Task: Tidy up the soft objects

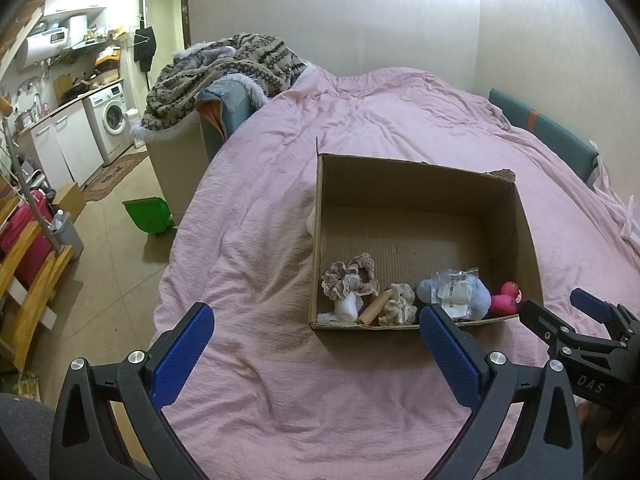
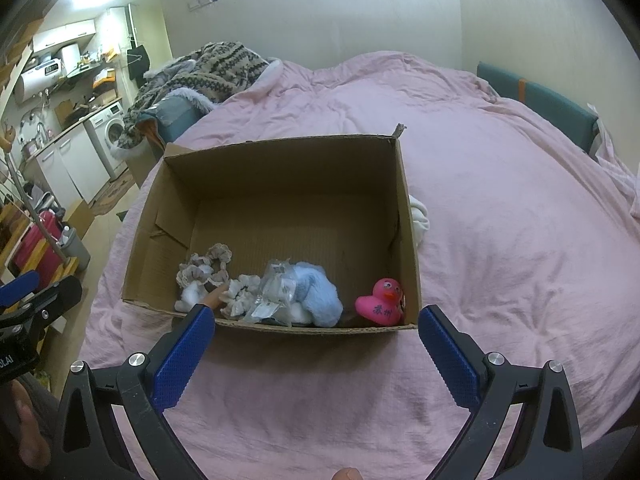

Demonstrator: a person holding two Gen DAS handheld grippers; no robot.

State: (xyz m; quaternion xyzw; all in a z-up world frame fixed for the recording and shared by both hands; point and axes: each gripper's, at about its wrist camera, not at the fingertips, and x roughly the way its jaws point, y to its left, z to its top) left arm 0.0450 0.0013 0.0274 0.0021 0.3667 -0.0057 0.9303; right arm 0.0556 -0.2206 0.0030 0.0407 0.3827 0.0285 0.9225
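Observation:
An open cardboard box (image 1: 416, 184) (image 2: 280, 168) sits on the pink bed cover. Along its near wall lie beige scrunchies (image 1: 352, 276) (image 2: 208, 268), a white soft item (image 1: 346, 307), a tan roll (image 1: 374, 308), a light blue plush (image 1: 476, 294) (image 2: 320, 292) with a clear packet (image 2: 276, 288) on it, and a pink duck (image 1: 508, 298) (image 2: 382, 302). My left gripper (image 1: 316, 344) is open and empty, just short of the box. My right gripper (image 2: 316, 344) is open and empty at the box's near edge. A white cloth (image 2: 418, 216) (image 1: 312, 220) lies outside the box, against its side.
The pink bed cover (image 1: 260, 240) spreads all around the box. A patterned blanket heap (image 1: 224, 68) lies at the far left of the bed. Left of the bed are floor, a green dustpan (image 1: 150, 216), a red suitcase (image 1: 24, 236) and a washing machine (image 1: 112, 120).

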